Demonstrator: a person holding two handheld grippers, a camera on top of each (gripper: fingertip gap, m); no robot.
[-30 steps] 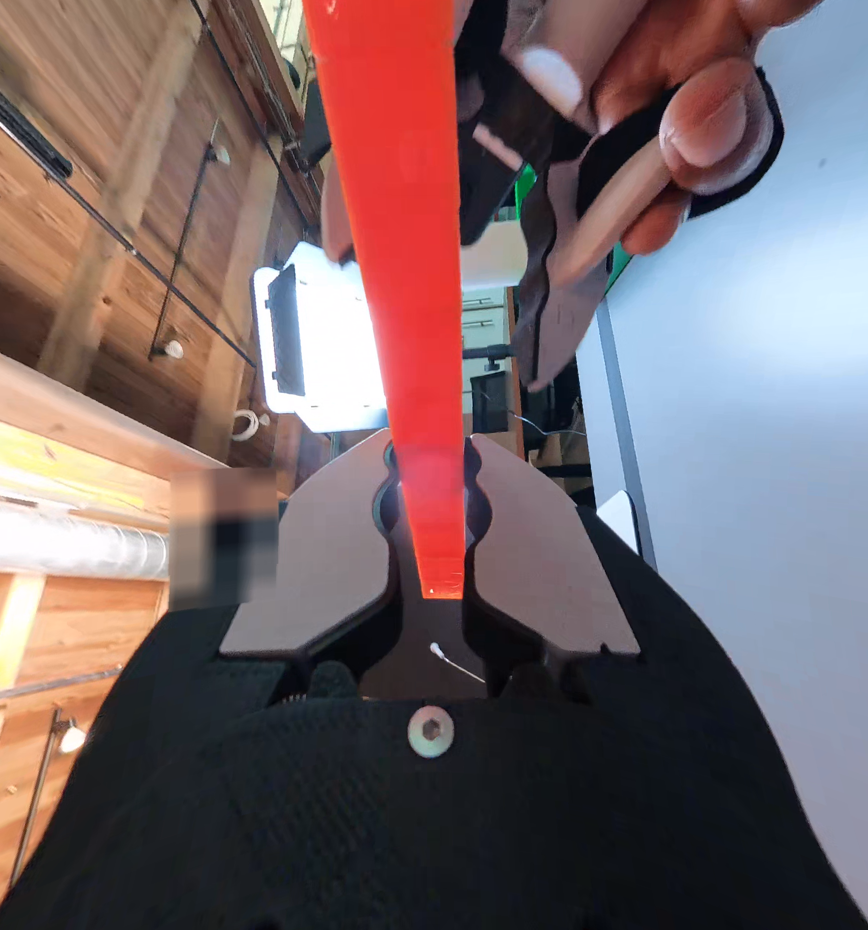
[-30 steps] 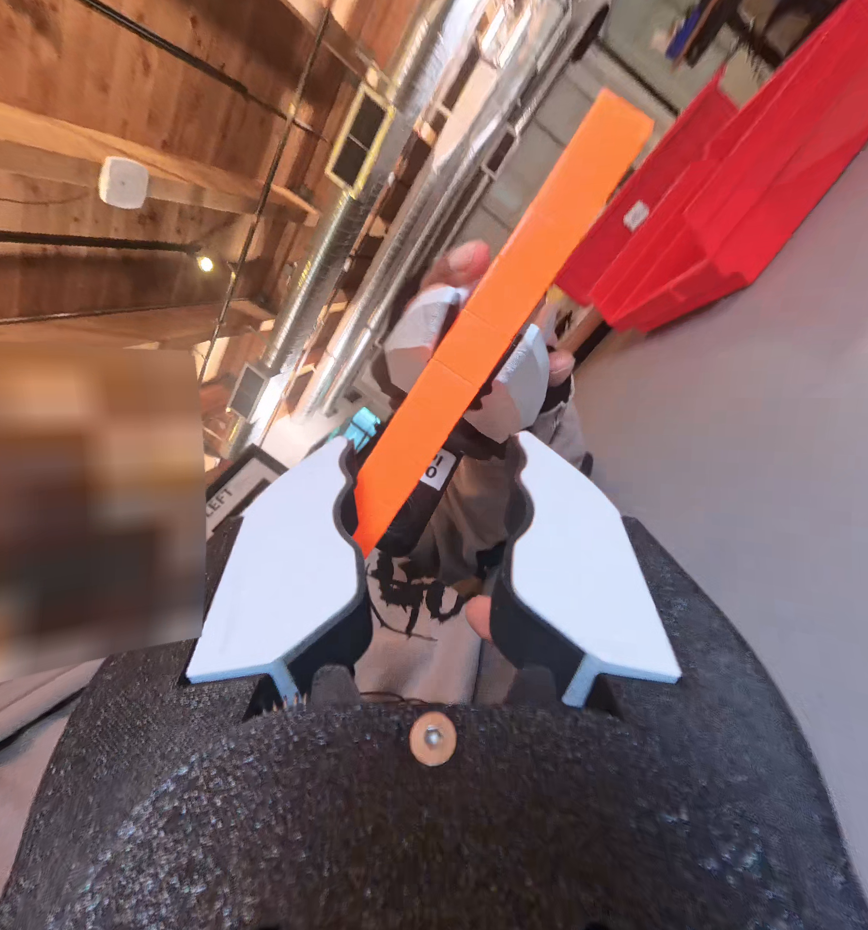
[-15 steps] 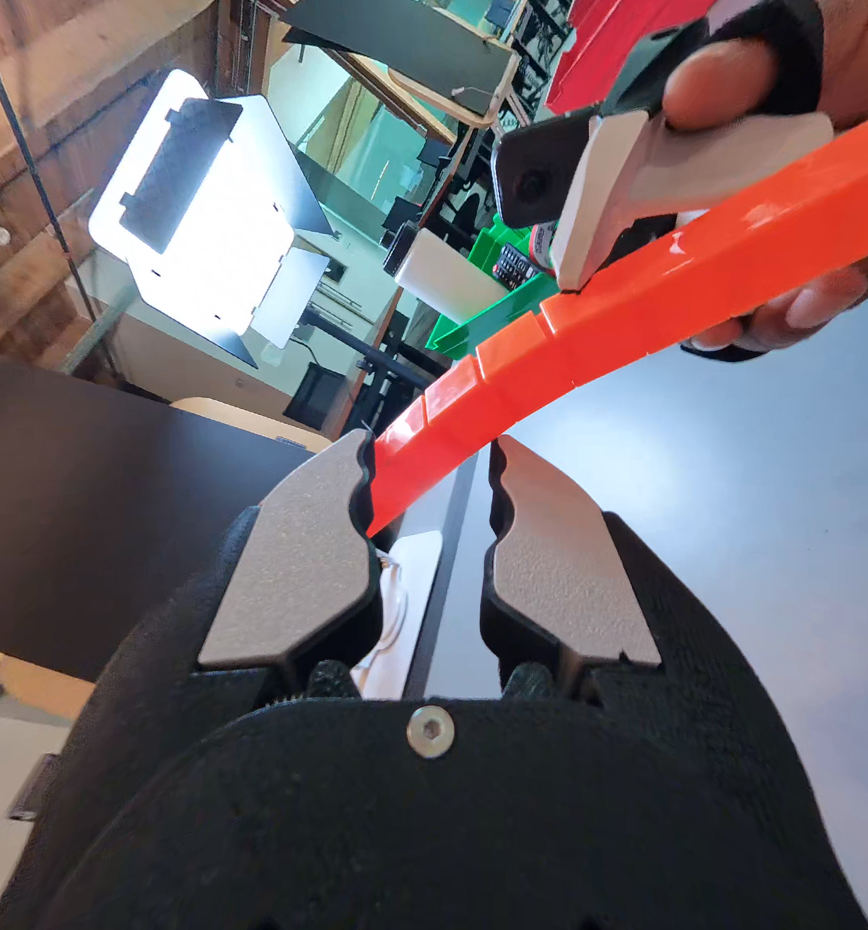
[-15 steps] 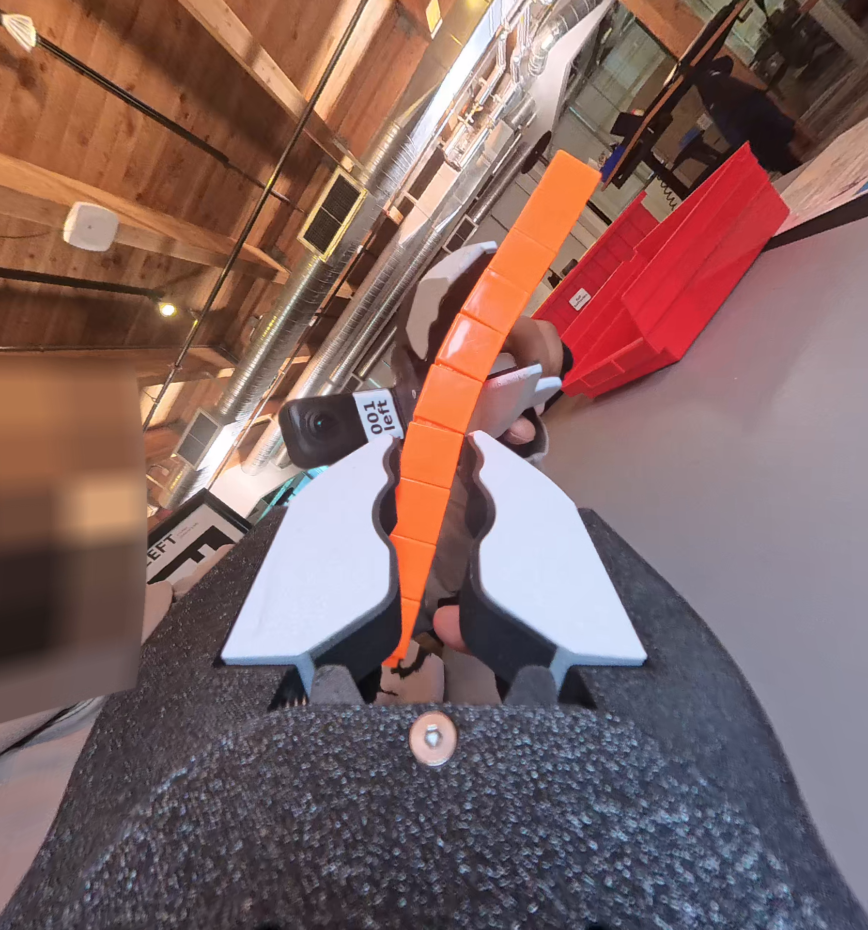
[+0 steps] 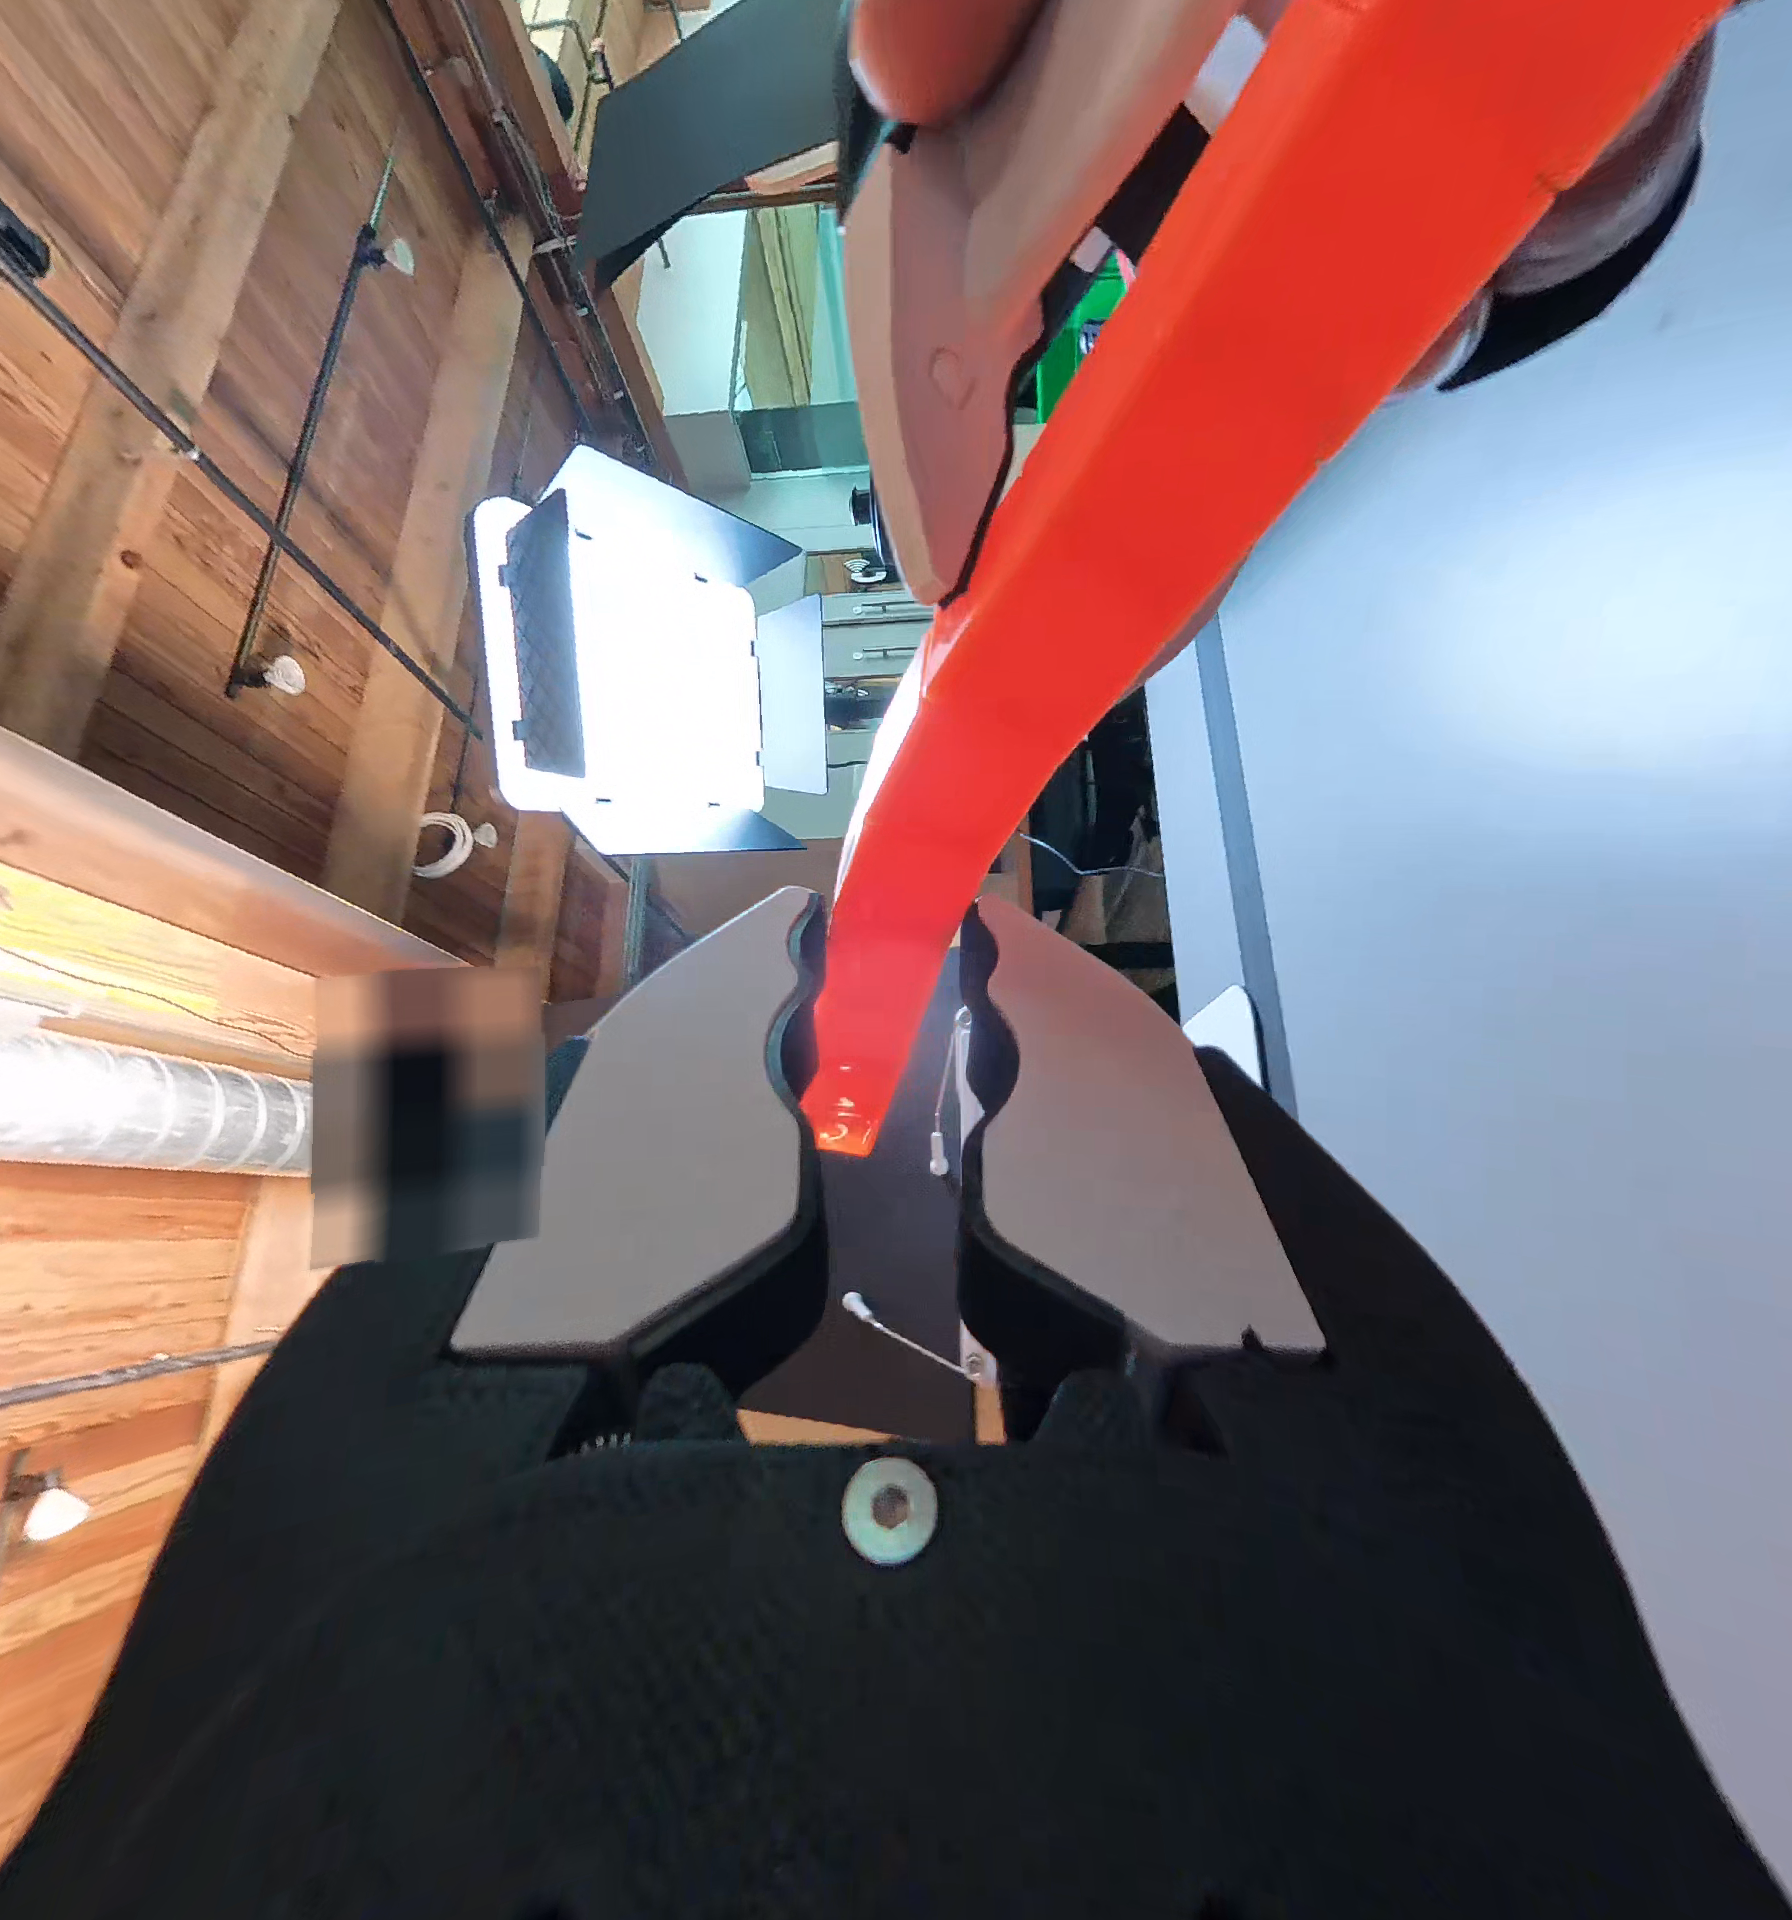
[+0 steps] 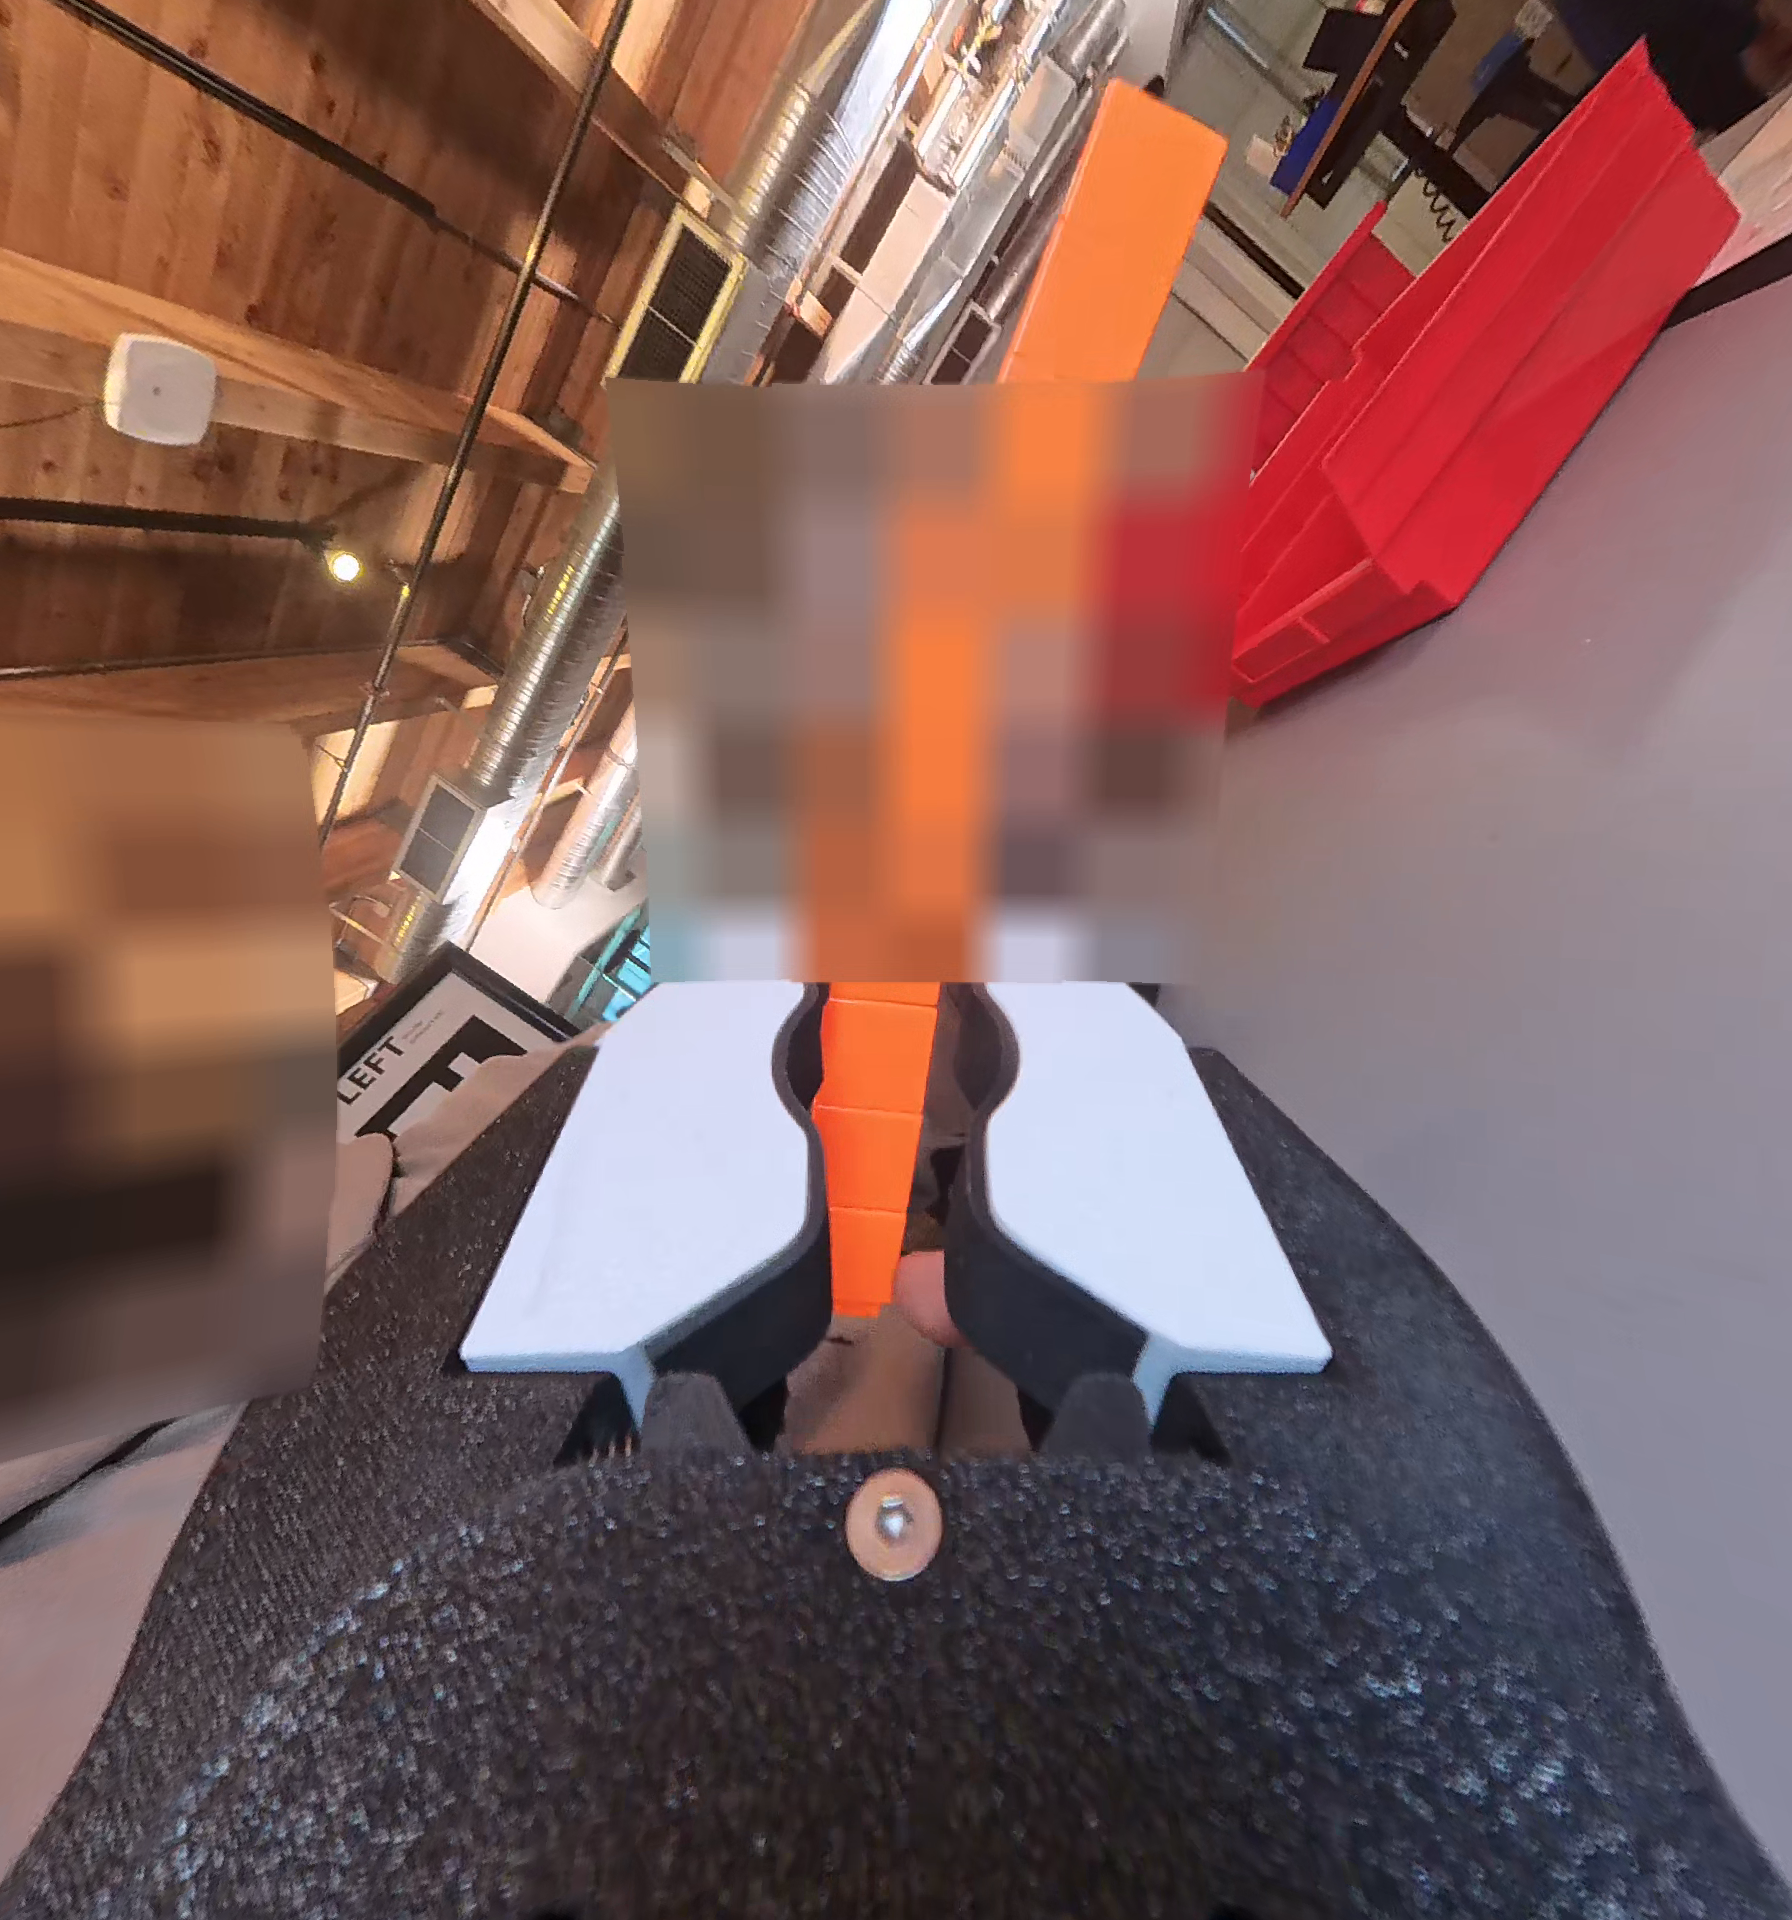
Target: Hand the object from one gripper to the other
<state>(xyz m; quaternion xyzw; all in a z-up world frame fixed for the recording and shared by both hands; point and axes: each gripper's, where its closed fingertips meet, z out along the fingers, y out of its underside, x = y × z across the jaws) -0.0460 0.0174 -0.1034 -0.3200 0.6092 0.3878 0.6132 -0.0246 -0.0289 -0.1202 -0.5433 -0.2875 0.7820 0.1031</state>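
A long orange bar [image 5: 1131,468] made of joined blocks spans between both grippers, above the grey table [image 5: 1557,883]. My left gripper [image 5: 897,935] is closed on its lower end at the fingertips; deeper in, a dark gap shows beside the bar. The right gripper's finger [image 5: 923,364] lies against the bar higher up, with a person's hand around it. In the right wrist view the bar [image 6: 871,1143] runs between the fingers of my right gripper [image 6: 876,1003], which is shut on it. A mosaic patch hides those fingertips and the left gripper beyond.
Red plastic bins [image 6: 1494,364] stand at the far edge of the grey table [image 6: 1546,987]. A bright studio light panel [image 5: 643,675] stands beyond the table's end. Wooden beams and metal ducts [image 6: 559,675] are behind. Some 5 cm of space lies between my two pairs of fingers.
The left jaws were open half a second ago and have closed in on the bar's end. The right gripper, open one second ago, stays shut on the bar.
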